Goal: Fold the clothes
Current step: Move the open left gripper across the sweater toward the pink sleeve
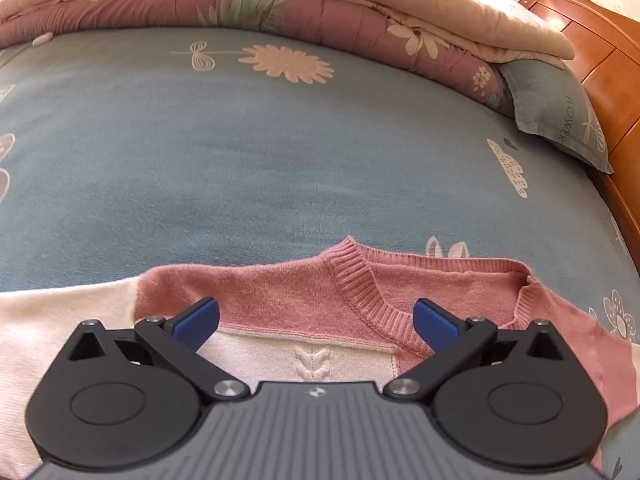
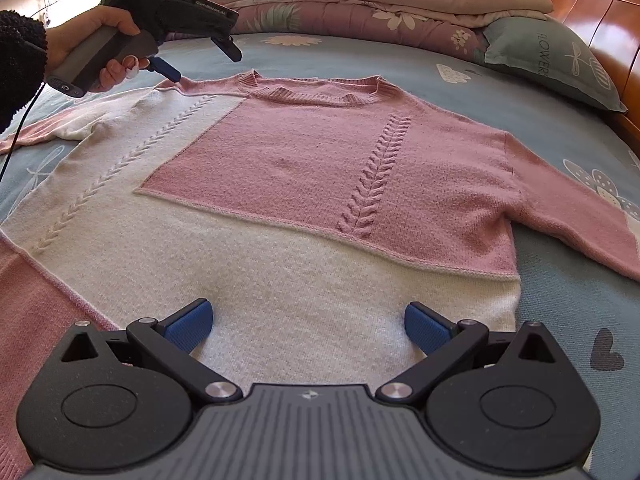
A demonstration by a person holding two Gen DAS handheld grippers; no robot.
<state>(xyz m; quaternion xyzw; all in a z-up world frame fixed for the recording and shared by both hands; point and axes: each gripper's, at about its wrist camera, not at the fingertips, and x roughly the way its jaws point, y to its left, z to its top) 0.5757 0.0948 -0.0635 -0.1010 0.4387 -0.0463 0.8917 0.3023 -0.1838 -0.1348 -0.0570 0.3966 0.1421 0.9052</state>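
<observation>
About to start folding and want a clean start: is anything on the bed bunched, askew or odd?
Mostly fine: the sweater lies flat, face up. Its neckline is slightly uneven, the collar buckled up at one end. Both grippers are open, left at the shoulder, right over the hem.

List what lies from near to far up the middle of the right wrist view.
Right claw → white lower half of the sweater → pink chest panel → ribbed collar → blue flowered bedsheet → folded pink quilt.
</observation>
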